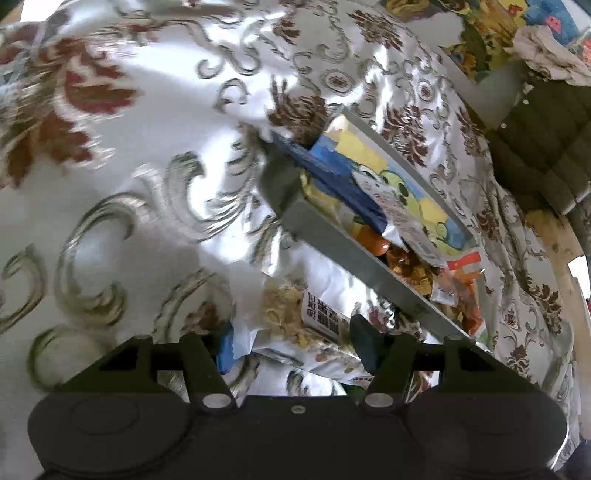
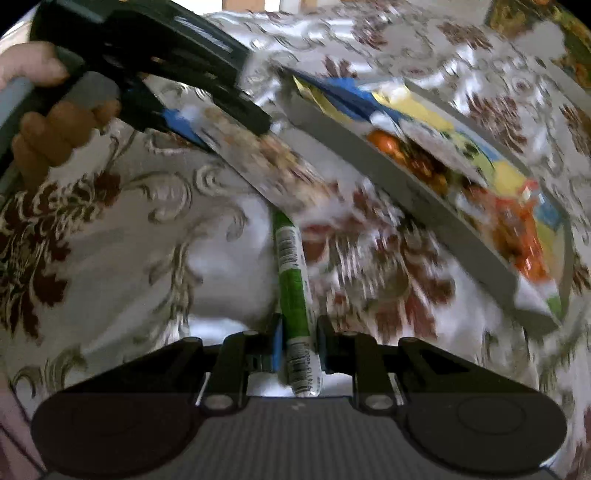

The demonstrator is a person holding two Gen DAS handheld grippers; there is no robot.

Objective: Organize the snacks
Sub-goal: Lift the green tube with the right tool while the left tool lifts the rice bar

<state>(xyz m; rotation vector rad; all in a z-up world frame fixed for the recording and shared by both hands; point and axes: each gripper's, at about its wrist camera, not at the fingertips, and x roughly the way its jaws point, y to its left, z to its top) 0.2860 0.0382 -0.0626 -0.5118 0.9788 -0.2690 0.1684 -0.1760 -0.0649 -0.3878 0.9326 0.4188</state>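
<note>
My left gripper [image 1: 293, 341] is shut on a clear white snack bag of pale nuts [image 1: 295, 321], held over the patterned cloth beside the grey box. The same bag shows in the right wrist view [image 2: 258, 162], gripped by the left gripper [image 2: 177, 122] at the upper left. My right gripper [image 2: 297, 349] is shut on a thin green and white stick packet [image 2: 291, 291] that points away from me. The grey box [image 1: 351, 254] holds several snack packs: a dark blue one [image 1: 332, 173], orange ones [image 1: 458, 288] and a yellow cartoon one [image 1: 402, 181].
A white cloth with brown and silver floral pattern [image 1: 147, 147] covers the surface. The grey box rim also shows in the right wrist view [image 2: 424, 206]. A dark green jacket [image 1: 546, 147] and a colourful quilt [image 1: 491, 22] lie at the far right. A hand [image 2: 55, 125] holds the left gripper.
</note>
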